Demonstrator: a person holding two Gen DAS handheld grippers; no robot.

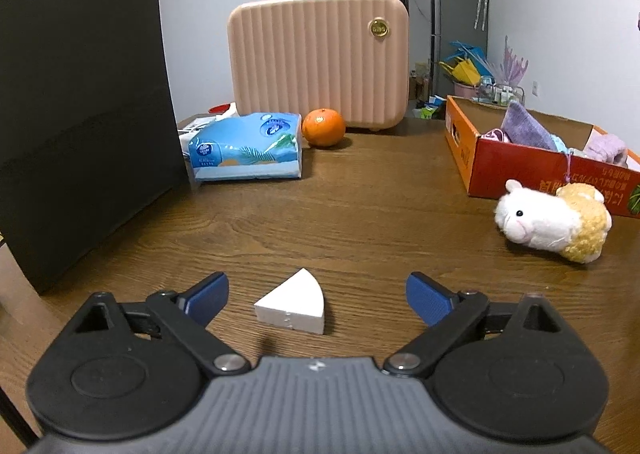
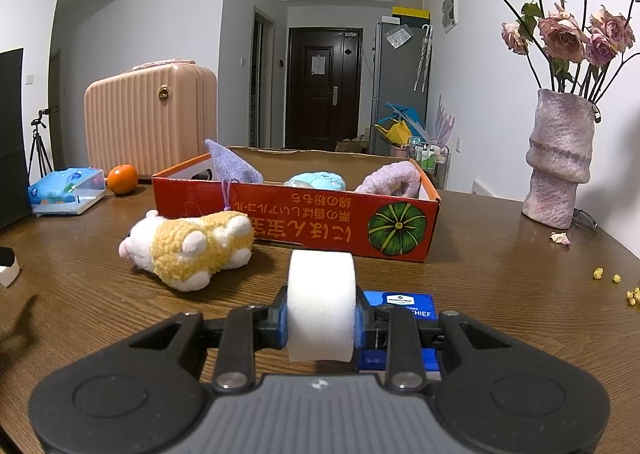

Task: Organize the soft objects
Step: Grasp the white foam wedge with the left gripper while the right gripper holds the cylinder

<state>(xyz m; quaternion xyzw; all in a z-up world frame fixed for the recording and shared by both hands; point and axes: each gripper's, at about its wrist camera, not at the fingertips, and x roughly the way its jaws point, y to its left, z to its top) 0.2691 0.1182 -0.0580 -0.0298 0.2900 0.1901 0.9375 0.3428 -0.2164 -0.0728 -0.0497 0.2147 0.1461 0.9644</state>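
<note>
My left gripper is open, its blue pads either side of a white wedge-shaped sponge lying on the wooden table. My right gripper is shut on a white foam sponge, held above the table in front of the red cardboard box. The box holds a purple cloth, a light blue soft item and a lilac fuzzy item. A white and yellow plush hamster lies on the table just before the box, also seen in the left wrist view.
A pink ribbed suitcase, an orange and a blue tissue pack stand at the back. A black bag stands at left. A purple vase of dried roses stands at right. A blue packet lies under my right gripper.
</note>
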